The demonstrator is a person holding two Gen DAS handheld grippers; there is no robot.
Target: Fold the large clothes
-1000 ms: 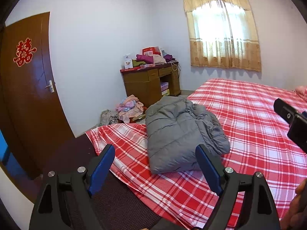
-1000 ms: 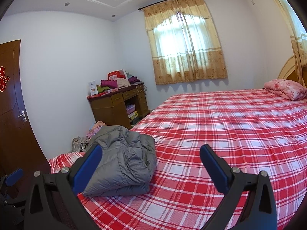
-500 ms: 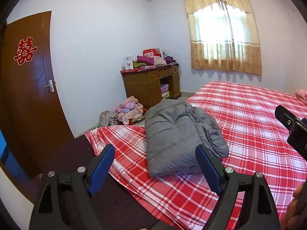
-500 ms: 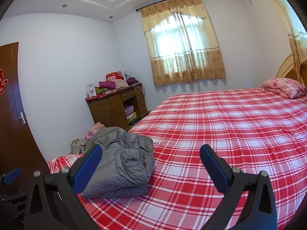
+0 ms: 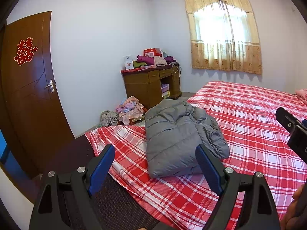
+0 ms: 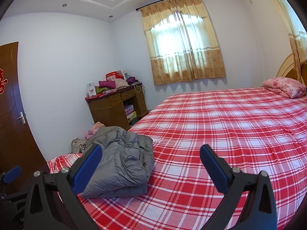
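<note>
Filling the lower right of both views is the big bed with its red and white checked sheet. It is wide and flat, so I think it serves as the place to fold big clothes.

Next in size is the brown door at the left of the left view. It has a red paper sign on it, a Chinese double-happiness sign.

The wooden worktop stands near the middle of the left view, against the wall. Clothes and boxes are piled on top. One red box has writing, but it is too small to read.

The grey puffy coat lies on the near corner of the bed, in the lower middle of the left view and the lower left of the right view. It is folded into a thick neat bundle, so the folding looks done or nearly done.

A heap of loose clothes sits on the floor beside the bed. Maybe one of them is next.

A pink pillow rests at the far right of the right view.

The left gripper has its jaws spread wide and holds nothing. The right gripper is the same, wide apart and empty. Both hang in the air, not touching the coat.
</note>
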